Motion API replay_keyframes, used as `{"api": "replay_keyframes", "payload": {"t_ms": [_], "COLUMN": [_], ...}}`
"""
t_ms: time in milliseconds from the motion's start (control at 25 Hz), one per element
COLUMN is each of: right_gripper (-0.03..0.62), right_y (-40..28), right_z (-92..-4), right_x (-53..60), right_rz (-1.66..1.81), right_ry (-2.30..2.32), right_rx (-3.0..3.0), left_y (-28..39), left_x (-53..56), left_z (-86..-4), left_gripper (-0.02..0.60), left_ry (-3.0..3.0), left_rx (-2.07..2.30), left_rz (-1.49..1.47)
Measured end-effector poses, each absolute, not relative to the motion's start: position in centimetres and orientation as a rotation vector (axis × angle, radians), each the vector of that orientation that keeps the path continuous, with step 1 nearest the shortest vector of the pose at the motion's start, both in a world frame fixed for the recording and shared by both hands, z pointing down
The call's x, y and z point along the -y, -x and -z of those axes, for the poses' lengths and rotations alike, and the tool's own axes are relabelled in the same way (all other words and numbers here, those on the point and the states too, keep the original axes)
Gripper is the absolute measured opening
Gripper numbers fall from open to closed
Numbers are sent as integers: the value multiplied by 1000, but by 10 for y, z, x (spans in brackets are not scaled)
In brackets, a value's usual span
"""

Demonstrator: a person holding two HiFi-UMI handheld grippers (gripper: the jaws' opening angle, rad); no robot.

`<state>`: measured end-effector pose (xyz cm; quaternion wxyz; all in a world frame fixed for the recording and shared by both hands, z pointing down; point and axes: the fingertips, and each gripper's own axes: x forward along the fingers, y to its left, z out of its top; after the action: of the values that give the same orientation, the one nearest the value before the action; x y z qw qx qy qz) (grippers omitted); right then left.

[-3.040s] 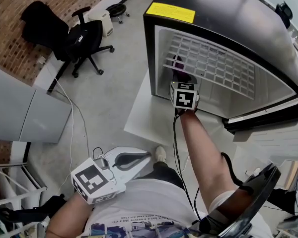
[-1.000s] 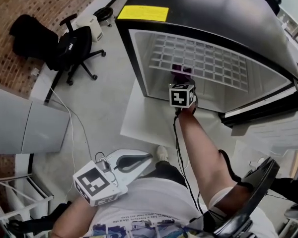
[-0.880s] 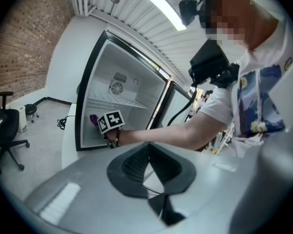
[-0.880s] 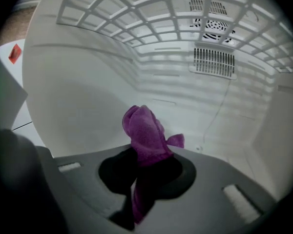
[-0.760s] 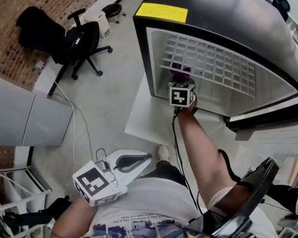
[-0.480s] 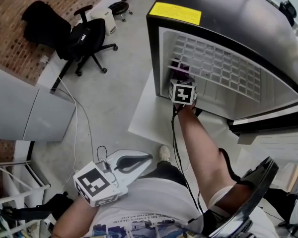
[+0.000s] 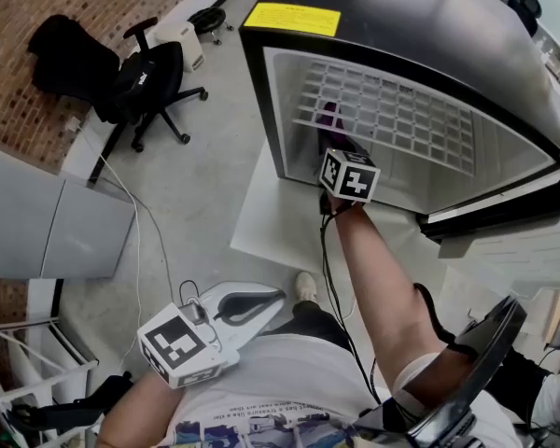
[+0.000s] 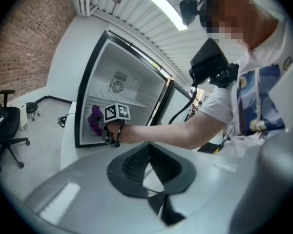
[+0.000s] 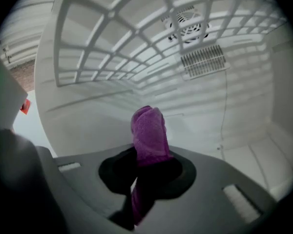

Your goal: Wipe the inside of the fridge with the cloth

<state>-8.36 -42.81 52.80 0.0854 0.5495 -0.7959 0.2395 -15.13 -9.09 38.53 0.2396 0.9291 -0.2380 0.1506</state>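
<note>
My right claw (image 9: 146, 167) is clenched on the purple cloth (image 9: 147, 130), whose long fold points ahead into the fridge (image 7: 261, 82), under the wire shelf (image 9: 112, 43). It seems just short of the wall. My left claw (image 8: 151, 162) hangs closed, well back.

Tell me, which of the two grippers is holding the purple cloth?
The right gripper, inside the fridge: its jaws are clamped on the cloth. The left gripper is shut and empty.
</note>
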Motion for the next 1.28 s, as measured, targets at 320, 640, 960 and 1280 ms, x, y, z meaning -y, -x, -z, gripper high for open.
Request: {"api": "replay_keyframes", "payload": {"t_ms": [320,640,960,1280], "right_gripper": [52,52,52,52], "right_y": [-24,-131,-126,-87], "right_z": [-479,-494,-558,-574], "right_x": [396,357,337,343], "right_rz": [-531,-327,-407,-499], "right_ry": [-1890,-2027,-1906,-1899], "right_rx": [2234,1901,1760,1835], "left_y": [119,73,84,101], "left_x": [80,73,70,74], "left_z": [-368,-383,-387,-390], "left_gripper": [6,6,6,6], "left_ry": [-2602,-2685,-2656,-2617], "left_rx": [437,242,245,327], "left_rz": [-424,-476,-523,-513]}}
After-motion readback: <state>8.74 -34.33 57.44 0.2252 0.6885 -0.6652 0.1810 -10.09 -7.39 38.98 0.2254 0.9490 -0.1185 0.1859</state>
